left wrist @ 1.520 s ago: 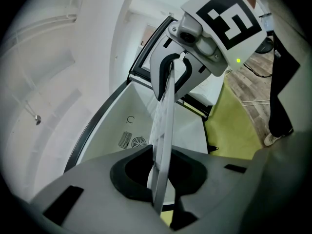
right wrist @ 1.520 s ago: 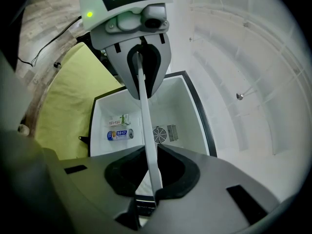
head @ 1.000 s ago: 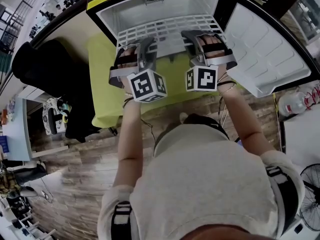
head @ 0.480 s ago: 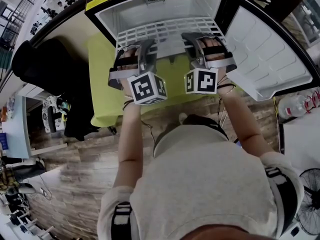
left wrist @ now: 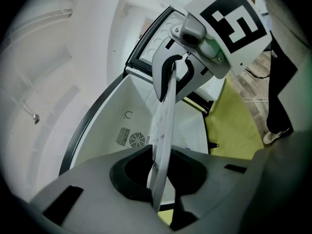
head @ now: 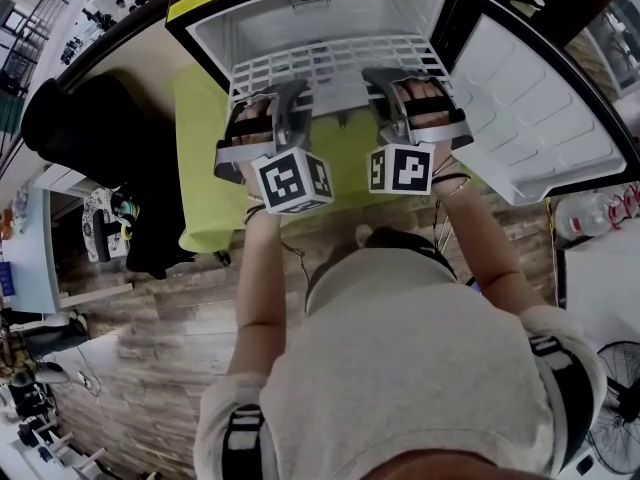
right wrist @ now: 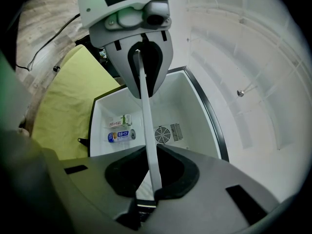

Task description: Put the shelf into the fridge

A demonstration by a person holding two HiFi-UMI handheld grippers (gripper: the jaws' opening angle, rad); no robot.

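The white wire shelf [head: 330, 63] lies level in the mouth of the open fridge [head: 320, 8], its far part inside. My left gripper [head: 268, 103] is shut on the shelf's near edge at the left. My right gripper [head: 405, 83] grips the same edge at the right; its jaws have just been closing a little with the shelf between them. In the left gripper view the shelf [left wrist: 163, 130] runs edge-on from my left gripper [left wrist: 156, 179] to the other one. The right gripper view shows the same shelf [right wrist: 146, 126] pinched in my right gripper [right wrist: 151, 179].
The fridge door [head: 530, 108] stands open to the right. A blue can [right wrist: 120, 136] and a small carton [right wrist: 121, 121] lie on the fridge floor near a fan vent [right wrist: 161, 134]. A yellow-green cloth [head: 200, 178] covers the floor in front. A black chair [head: 90, 138] stands left.
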